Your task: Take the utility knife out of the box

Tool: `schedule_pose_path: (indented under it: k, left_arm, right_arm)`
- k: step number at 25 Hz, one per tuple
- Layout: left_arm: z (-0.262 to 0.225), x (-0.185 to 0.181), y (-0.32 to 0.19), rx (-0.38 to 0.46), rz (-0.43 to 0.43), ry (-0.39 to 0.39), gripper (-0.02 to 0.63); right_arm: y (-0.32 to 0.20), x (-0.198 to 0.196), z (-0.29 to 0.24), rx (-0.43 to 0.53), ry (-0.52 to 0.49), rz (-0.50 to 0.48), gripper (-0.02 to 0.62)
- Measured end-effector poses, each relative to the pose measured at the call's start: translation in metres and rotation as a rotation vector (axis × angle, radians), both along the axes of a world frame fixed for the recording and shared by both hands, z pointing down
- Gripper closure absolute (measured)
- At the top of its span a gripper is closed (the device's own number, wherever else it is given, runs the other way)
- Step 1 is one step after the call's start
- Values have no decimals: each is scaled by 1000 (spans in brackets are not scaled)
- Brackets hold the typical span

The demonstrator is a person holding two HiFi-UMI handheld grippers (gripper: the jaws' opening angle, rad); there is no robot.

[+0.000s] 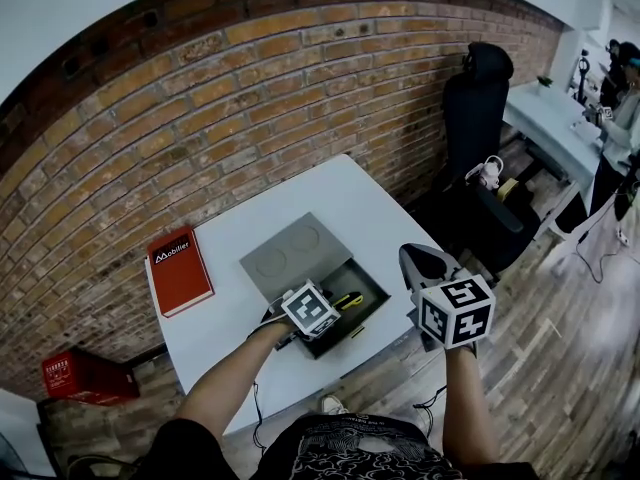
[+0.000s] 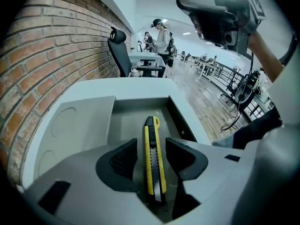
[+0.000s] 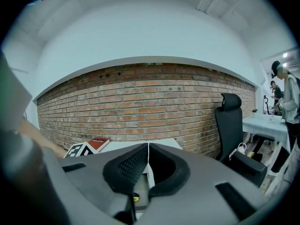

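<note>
The yellow and black utility knife (image 2: 152,158) lies flat on the floor of the open grey box (image 2: 136,105). My left gripper (image 2: 153,146) points down into the box and is open. Its two dark pads stand on either side of the knife with a small gap on each side. In the head view the left gripper (image 1: 318,316) hangs over the box (image 1: 362,270), and the knife's (image 1: 349,300) yellow end shows beside its marker cube. My right gripper (image 1: 428,264) is held in the air to the right of the box. Its jaws (image 3: 146,149) are shut on nothing.
The box's lid (image 1: 290,253) lies open flat beside the tray on the white table (image 1: 230,238). A red book (image 1: 180,270) sits at the table's left edge. A brick wall runs behind. A black office chair (image 1: 478,98) stands to the right, and a red case (image 1: 85,376) on the floor.
</note>
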State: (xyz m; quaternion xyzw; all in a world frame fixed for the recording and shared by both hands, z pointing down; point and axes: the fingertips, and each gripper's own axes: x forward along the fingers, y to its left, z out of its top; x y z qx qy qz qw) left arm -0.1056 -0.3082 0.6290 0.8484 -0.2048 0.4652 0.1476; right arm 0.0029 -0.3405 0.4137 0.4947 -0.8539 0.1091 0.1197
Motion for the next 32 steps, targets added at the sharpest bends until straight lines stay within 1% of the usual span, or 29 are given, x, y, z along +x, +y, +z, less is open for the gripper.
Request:
schedule_pose_path:
  k: [5, 9, 15, 18, 23, 25, 27, 28, 30, 32]
  left_arm:
    - [8, 3, 4, 6, 39, -53, 400]
    - [11, 5, -3, 46, 66, -101, 402]
    - [16, 0, 5, 11, 91, -201, 405]
    - [21, -1, 3, 26, 96, -234, 407]
    - [28, 3, 4, 17, 133, -244, 423]
    - [28, 5, 6, -2, 148, -244, 423]
    - [29, 7, 9, -26, 166, -250, 443]
    - [30, 7, 11, -42, 165, -253, 457]
    - [31, 4, 11, -73, 139, -251, 465]
    - [32, 3, 8, -78, 117, -242, 468]
  right_arm:
    - [3, 4, 2, -2, -3, 13, 575]
    - [3, 7, 3, -7, -4, 19, 575]
    - [4, 8, 5, -11, -6, 23, 575]
    - [4, 9, 6, -15, -4, 22, 575]
    - [3, 11, 8, -17, -9, 30, 575]
    - [4, 11, 8, -18, -10, 31, 575]
    - [4, 11, 9, -20, -10, 31, 575]
    - [4, 11, 10, -21, -10, 31, 575]
    - [4, 12, 11, -22, -11, 31, 575]
    - [4, 13, 11, -23, -12, 34, 575]
